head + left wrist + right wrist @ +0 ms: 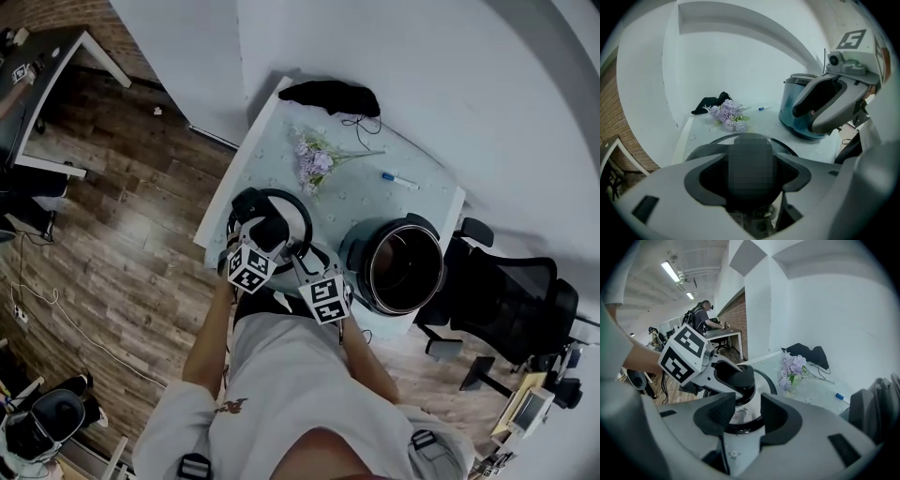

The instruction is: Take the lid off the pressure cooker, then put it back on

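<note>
The pressure cooker's lid, silver with a black rim and a black knob, lies flat on the pale table at the near left. The cooker pot stands uncovered to its right, also seen in the left gripper view. My left gripper straddles the knob; its jaws stand wide on either side, and the pads do not seem to press on it. My right gripper hovers open just beside it over the lid's near edge, with nothing between its fingers.
Purple flowers, a black cloth with a cable and a blue pen lie on the far half of the table. A black office chair stands right of the cooker. A person sits at a distant desk.
</note>
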The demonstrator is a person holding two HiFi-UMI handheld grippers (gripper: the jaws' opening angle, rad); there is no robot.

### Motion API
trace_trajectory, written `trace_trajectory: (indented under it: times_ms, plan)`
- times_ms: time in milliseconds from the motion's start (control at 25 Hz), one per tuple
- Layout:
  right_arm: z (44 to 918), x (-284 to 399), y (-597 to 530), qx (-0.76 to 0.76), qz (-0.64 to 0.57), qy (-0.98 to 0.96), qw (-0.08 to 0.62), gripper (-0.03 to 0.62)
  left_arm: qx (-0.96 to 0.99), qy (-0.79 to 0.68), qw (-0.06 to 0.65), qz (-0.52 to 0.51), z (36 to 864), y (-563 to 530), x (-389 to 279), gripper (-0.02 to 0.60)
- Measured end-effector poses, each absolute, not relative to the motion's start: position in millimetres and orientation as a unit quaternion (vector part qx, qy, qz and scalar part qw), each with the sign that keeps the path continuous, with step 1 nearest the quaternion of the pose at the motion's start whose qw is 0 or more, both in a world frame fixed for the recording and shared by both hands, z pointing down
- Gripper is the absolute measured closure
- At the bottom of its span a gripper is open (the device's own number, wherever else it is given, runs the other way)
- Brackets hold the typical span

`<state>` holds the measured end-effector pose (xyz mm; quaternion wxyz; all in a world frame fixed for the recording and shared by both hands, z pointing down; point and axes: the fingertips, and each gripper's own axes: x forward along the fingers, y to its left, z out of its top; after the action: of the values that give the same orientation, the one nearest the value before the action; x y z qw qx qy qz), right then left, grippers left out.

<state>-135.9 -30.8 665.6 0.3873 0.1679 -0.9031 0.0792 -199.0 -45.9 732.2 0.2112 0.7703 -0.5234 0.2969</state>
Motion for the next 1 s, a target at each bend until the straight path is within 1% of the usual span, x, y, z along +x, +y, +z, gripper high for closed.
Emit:
trace_trajectory:
  times_ms: [80, 240, 720, 1000]
  plan:
    - [664, -138, -31, 0.167, 0.077, -0.906, 0.382, 0.425, 0.767, -0.524, 0.21, 0.305, 732, -46, -201, 0.261]
    - [662, -138, -32, 0.164, 0.086, -0.907, 0.378, 0.427, 0.762, -0.531, 0.228, 0.292, 728, -44, -203, 0.249]
    - [659, -144, -38, 0.168, 0.104, -0.912, 0.358, 0.427, 0.756, -0.533, 0.23, 0.303, 709, -22, -213, 0.249]
    - [661, -145, -42, 0.17, 0.106, -0.911, 0.361, 0.427, 0.761, -0.523, 0.226, 0.312, 711, -26, -210, 0.249]
